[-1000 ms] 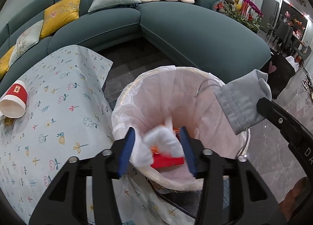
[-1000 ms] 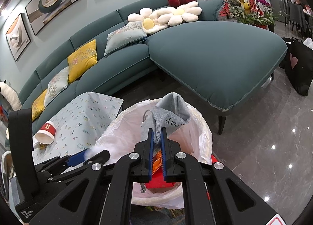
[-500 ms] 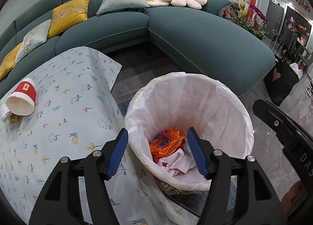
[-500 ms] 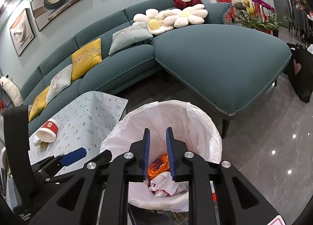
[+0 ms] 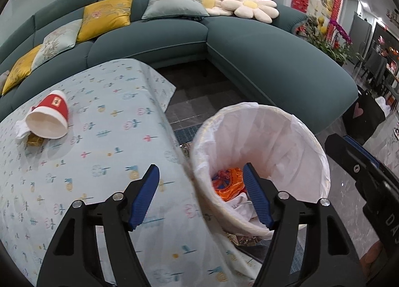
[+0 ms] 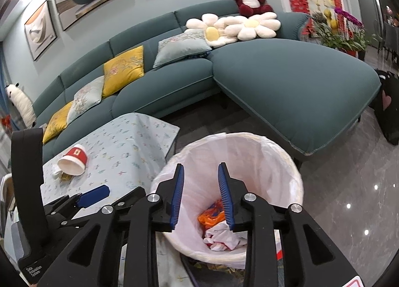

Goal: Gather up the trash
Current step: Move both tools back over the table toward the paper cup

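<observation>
A round bin lined with a white bag (image 5: pixel 286 137) (image 6: pixel 274 155) stands on the floor beside the low table. Orange wrapper (image 5: pixel 228 183) (image 6: pixel 212 214) and white and red scraps (image 6: pixel 222 237) lie at its bottom. My left gripper (image 5: pixel 200 193) hangs over the table's edge and the bin's rim, its jaws opening with nothing between them. My right gripper (image 6: pixel 200 196) hovers above the bin, jaws opening and empty. A tipped red paper cup (image 5: pixel 49 118) (image 6: pixel 73 160) lies on the floral tablecloth (image 5: pixel 99 150) with a crumpled tissue (image 5: pixel 20 130) and a small golden wrapper (image 5: pixel 35 138) beside it.
A teal sectional sofa (image 5: pixel 249 45) with yellow, pale and flower cushions curves behind the table and bin. Glossy grey floor (image 6: pixel 349 199) lies to the right. A black bag with a pink heart (image 5: pixel 361 115) stands by the sofa's end. Plants (image 6: pixel 341 35) are far right.
Both grippers let go: the white tissue fell from the left and the grey sock from the right into the bin. Both jaws widened, and both hands rose and shifted left toward the table.
</observation>
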A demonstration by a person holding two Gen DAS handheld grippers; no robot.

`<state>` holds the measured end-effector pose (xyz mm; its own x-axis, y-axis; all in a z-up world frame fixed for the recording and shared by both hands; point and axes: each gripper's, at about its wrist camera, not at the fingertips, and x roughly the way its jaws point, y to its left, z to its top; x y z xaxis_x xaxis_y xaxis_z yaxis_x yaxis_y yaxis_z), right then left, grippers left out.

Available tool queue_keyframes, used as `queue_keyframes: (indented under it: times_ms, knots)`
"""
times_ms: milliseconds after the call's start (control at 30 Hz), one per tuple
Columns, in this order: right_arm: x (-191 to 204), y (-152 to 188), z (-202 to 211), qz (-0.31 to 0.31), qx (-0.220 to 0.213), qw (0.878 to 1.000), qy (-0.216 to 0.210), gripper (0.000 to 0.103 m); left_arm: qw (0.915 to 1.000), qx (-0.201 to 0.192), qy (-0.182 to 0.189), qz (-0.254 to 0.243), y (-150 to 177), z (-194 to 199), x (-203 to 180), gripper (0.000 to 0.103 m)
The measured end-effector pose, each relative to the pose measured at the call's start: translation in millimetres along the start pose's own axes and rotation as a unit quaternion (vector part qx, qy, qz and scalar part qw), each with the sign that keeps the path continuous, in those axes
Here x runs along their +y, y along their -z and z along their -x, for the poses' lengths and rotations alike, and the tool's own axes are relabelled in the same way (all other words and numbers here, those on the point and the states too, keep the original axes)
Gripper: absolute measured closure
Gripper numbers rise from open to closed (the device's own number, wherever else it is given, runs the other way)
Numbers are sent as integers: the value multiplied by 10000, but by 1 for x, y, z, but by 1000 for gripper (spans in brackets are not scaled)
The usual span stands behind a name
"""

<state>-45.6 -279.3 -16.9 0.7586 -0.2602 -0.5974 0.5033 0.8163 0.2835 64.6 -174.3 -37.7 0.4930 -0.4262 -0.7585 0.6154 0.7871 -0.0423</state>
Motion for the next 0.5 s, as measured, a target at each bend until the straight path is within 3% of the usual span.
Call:
queue_keyframes:
  times_ms: [500]
  knots:
    - [96,9,-7,741,145,9965,-350,64,9976,-92,-305,620,11,23,87,37]
